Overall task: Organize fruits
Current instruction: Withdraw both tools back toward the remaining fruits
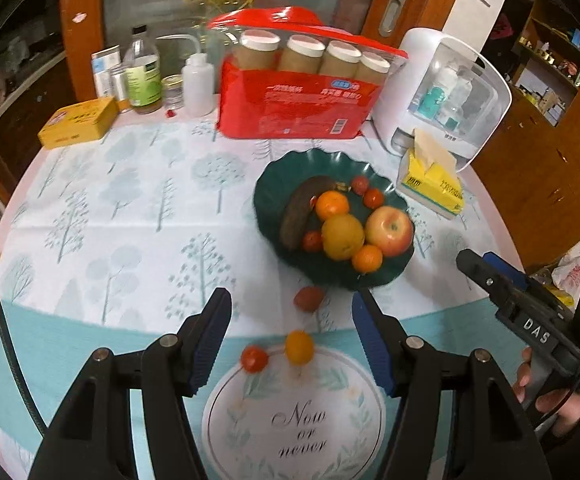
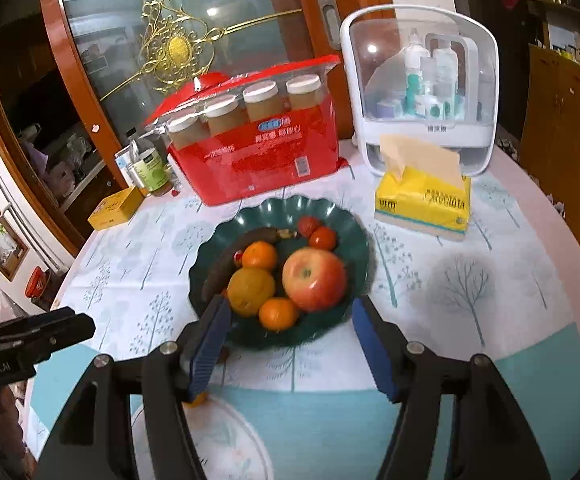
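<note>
Tree-patterned cloth covers the counter (image 1: 130,184), where a green bowl (image 2: 342,220) near the far edge holds an apple (image 2: 314,278), oranges and a banana. Three small fruits (image 1: 299,346) lie toward the near edge. Left tool (image 1: 290,336) and right tool (image 2: 290,344) both hang open, gripping nothing.

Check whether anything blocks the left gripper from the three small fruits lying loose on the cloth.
Nothing visible does. The left gripper is open, and the red tomato, yellow tomato and dark red fruit lie on bare tablecloth.
</note>
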### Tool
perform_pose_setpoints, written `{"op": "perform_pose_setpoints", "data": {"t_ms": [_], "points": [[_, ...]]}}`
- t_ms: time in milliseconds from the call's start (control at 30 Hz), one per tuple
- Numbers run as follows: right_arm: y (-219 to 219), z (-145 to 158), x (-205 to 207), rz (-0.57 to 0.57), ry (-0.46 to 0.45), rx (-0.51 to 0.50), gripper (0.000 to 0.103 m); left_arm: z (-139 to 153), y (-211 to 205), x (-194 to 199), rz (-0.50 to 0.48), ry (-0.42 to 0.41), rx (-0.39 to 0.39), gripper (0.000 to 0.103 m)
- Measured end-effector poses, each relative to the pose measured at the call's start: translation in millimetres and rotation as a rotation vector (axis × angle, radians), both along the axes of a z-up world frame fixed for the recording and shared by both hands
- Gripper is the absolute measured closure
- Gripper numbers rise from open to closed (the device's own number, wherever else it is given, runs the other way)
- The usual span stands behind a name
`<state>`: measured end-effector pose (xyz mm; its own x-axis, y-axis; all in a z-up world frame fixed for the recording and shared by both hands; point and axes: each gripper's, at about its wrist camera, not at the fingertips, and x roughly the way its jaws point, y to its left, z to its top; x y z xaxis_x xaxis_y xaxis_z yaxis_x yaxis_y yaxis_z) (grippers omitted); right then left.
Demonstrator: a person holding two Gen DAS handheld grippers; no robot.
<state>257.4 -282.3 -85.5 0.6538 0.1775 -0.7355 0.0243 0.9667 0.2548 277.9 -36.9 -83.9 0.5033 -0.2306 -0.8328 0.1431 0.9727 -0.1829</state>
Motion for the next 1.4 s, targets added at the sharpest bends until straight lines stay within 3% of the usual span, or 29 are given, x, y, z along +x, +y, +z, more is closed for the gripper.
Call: {"op": "perform_pose_setpoints", "data": {"t_ms": [400,633,1033,1233,1400], "points": [[13.0,-18.7,-33.8,0.079,0.138,0.118,0.038,-28.2,27.0,-74.2,0.123,0.060,0.019,0.038],[23.6,-37.6,-46.5,0.124,0.209,0.151,0.038,-38.2,31.1,-92.8,0.137,0.070,0.003,0.033],[44.5,-57.6,-42.5,0.201,0.254,0.176,0.038,-53.0,32.3,-69.1,0.133,0.080,-0.024,0.033],[65.4,-66.4,-35.7,0.274,0.229,0.164,0.038,-76.4,30.4,-46.3,0.110,0.116,-0.047,0.033],[85.0,-75.0,-31.3,0.334,0.161,0.097,0.038,-97.9,28.9,-30.3,0.101,0.142,-0.078,0.033]]}}
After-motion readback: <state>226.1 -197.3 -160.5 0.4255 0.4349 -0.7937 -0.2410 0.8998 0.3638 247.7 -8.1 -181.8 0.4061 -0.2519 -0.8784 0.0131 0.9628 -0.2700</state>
